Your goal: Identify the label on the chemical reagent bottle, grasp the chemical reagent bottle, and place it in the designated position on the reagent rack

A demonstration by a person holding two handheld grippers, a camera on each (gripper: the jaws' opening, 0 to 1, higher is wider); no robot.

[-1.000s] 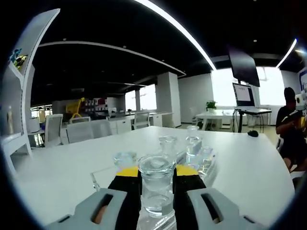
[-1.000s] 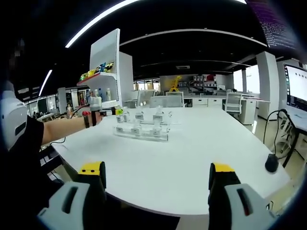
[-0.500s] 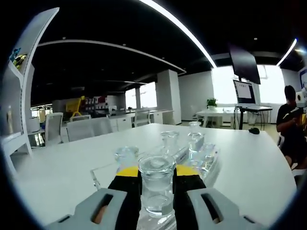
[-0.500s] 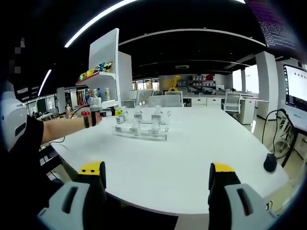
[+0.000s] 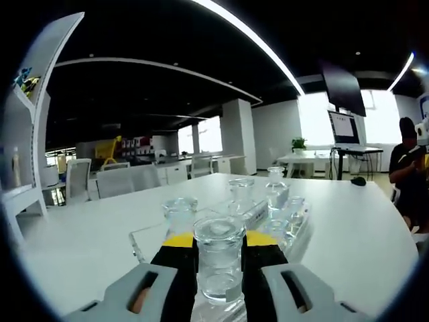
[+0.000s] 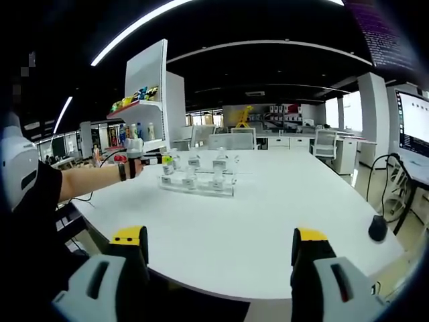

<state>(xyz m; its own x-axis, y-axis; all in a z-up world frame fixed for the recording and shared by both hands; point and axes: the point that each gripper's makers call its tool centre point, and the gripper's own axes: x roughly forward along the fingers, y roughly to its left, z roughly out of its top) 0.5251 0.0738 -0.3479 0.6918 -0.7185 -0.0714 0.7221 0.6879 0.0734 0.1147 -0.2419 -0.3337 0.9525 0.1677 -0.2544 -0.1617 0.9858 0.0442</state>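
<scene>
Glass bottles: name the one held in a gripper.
The nearest bottle, clamped between the left gripper's jaws. The others stand free in the clear rack beyond it.

Five bottles (image 5: 219, 258), one rack (image 5: 144, 243), one table (image 6: 268, 228).

An open-plan office: ahead of the right claw stretches a white table (image 6: 268, 221), with rows of desks and chairs (image 6: 326, 142) beyond, a shelf unit (image 6: 144, 100), and ceiling light strips (image 6: 134, 27).
</scene>
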